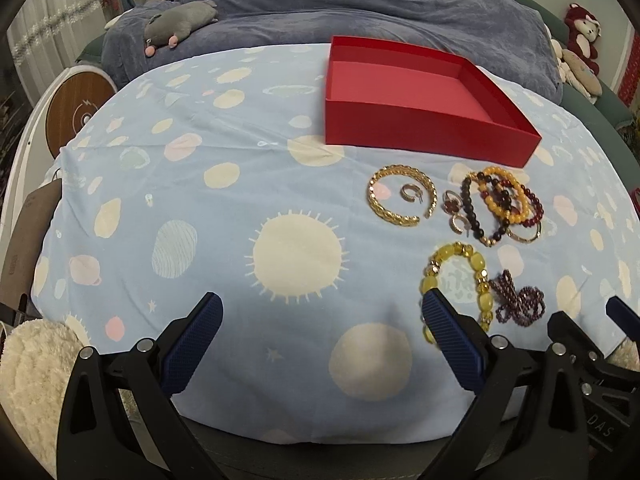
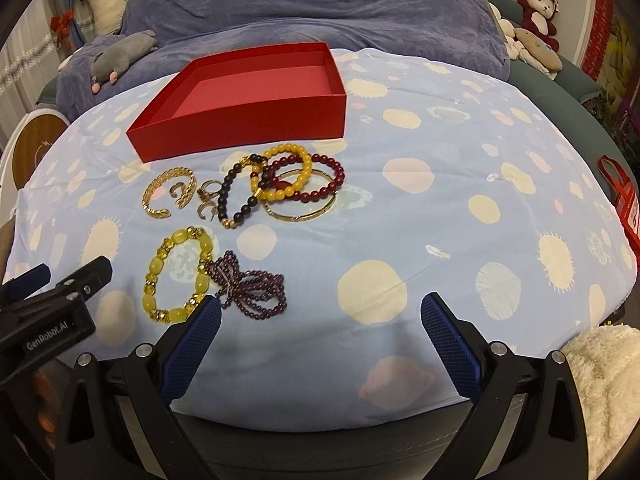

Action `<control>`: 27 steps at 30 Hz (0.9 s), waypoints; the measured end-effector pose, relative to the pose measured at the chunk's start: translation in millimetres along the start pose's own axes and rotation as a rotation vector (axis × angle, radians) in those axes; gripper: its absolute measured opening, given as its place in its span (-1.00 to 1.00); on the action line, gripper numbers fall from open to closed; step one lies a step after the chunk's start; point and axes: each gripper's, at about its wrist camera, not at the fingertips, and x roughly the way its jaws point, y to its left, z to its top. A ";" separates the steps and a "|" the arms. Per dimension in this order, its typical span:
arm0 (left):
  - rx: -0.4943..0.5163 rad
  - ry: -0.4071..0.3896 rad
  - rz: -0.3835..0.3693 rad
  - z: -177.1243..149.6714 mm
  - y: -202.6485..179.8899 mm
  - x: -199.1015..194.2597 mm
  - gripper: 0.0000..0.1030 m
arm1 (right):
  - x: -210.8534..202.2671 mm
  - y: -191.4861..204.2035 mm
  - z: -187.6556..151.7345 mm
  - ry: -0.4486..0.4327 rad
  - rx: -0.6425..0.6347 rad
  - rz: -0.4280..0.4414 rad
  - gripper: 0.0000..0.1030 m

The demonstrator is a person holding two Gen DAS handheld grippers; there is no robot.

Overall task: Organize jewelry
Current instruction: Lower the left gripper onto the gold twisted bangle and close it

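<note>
Two handheld grippers are hovering over a blue planet-print cloth (image 1: 200, 208); the left gripper (image 1: 322, 312) and right gripper (image 2: 320, 312) are both holding their jaws wide apart, gripping nothing. Bracelets and rings (image 2: 280, 184) are lying clustered just in front of a red box (image 2: 256, 120); a yellow bead bracelet (image 2: 180, 276) is touching a purple bead strand (image 2: 252, 284) nearer the grippers.

Jewelry count on the blue cloth (image 2: 440, 184)

One red box (image 2: 244, 128). Seven bracelets: a gold cuff (image 2: 168, 192), a thin gold bangle (image 2: 304, 210), a black bead strand (image 2: 236, 192), a yellow bead strand (image 2: 288, 172), a dark red bead strand (image 2: 324, 178), a chunky yellow one (image 2: 178, 276), and a purple one (image 2: 252, 288). Roughly four small rings or earrings (image 2: 206, 196); their exact number is unclear. Two grippers: left (image 1: 320, 320), right (image 2: 320, 320).
</note>
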 end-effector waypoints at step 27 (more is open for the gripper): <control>0.022 0.036 -0.004 67.4 -53.1 77.8 0.82 | 24.1 -27.1 20.9 0.061 0.095 0.009 0.87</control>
